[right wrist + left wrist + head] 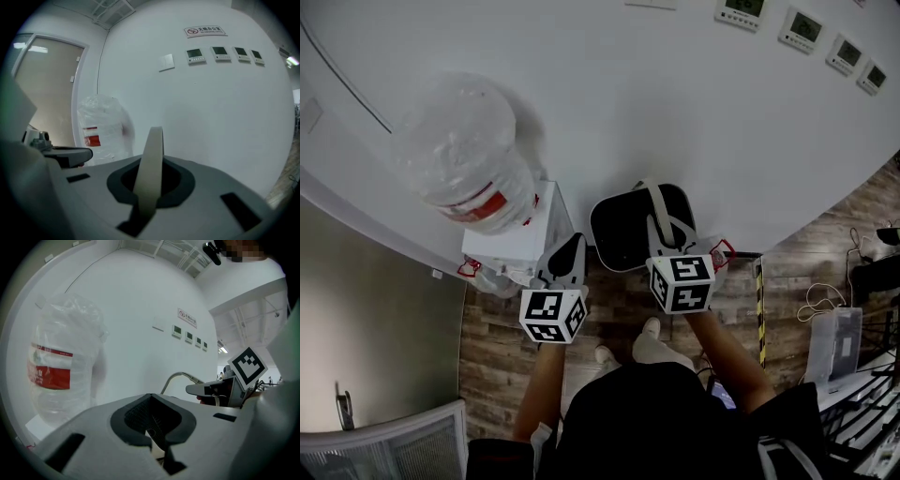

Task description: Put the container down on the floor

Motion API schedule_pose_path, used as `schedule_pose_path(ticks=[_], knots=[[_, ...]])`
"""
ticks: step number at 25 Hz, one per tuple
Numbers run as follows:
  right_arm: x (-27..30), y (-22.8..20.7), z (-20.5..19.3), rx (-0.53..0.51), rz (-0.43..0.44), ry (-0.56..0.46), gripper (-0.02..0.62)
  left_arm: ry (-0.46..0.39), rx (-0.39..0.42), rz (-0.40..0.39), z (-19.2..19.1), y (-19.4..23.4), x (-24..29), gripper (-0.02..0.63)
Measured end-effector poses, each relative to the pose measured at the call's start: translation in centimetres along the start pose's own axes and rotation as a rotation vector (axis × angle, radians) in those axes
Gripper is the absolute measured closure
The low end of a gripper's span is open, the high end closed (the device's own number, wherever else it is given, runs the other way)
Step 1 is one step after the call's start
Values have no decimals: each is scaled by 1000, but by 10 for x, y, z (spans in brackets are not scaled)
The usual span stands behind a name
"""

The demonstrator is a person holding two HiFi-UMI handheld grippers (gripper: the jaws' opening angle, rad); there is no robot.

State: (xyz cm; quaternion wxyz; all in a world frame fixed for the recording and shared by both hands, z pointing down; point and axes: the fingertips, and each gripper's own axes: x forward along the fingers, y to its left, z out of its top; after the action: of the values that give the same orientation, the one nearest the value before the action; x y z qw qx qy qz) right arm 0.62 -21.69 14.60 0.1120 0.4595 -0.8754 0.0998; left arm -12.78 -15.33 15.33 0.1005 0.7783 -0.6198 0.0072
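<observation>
Right gripper (150, 186) clamps handle (153, 147) (container (619, 234) partly hidden).

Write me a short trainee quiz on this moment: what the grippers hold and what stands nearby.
1. Multiple choice: What is between the fingers of the right gripper?
A) the pale handle of the black container
B) a bottle cap
C) nothing

2. True or false: The left gripper also grips the handle.

3. Short answer: What colour is the label band on the big clear water bottle at the person's left?

Key
1. A: the strip stands pinched between the fingers.
2. False: it is shut, beside the container and apart from it.
3. Red.
</observation>
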Motion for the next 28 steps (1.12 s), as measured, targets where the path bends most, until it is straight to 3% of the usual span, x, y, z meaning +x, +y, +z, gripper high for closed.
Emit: schedule_pose_path(ticks=[18, 28], knots=[[42, -69, -25, 2, 109, 76, 565, 45, -65, 90, -23, -27, 90, 589], [57, -75, -38, 33, 78, 82, 565, 86, -40, 49, -45, -29, 100, 589]])
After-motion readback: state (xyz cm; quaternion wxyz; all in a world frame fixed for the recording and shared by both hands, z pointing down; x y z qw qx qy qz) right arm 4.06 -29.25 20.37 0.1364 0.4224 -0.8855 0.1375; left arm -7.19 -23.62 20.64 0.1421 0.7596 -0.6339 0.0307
